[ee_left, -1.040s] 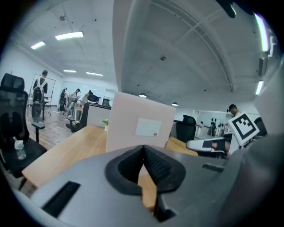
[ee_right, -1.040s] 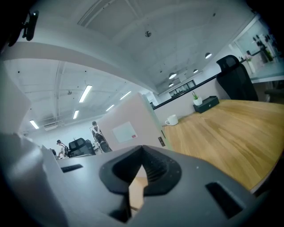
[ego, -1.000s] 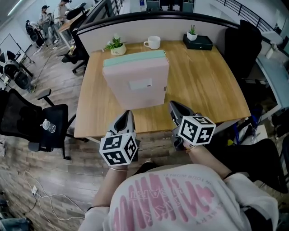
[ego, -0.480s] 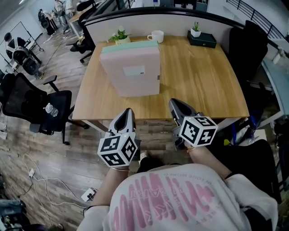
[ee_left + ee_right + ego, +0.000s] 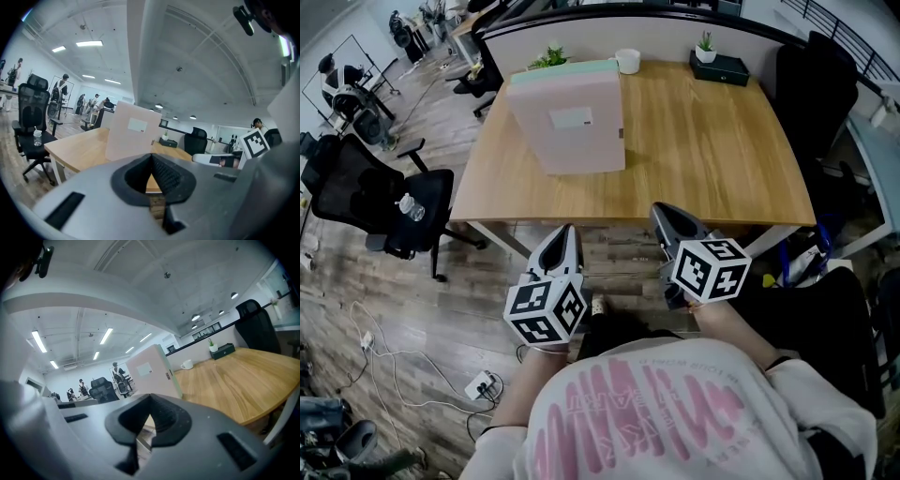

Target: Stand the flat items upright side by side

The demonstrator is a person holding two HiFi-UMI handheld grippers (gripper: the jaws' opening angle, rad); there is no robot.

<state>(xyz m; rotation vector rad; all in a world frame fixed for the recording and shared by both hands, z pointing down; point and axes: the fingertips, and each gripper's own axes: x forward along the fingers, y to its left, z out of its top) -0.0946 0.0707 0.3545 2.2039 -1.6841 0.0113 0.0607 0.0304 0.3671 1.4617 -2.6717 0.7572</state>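
place: open-plan office | cues: wooden desk (image 5: 712,141), swivel chair (image 5: 384,202), partition (image 5: 656,33), ceiling strip lights (image 5: 40,341)

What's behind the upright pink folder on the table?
A mint-green flat item stands right behind, only its top edge showing. Farther back sit a leafy plant, its pot covered, and a white mug.

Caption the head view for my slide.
Pink flat case and mint-green case behind it stand upright on the wooden desk; left gripper and right gripper, shut, empty, hover off its near edge.
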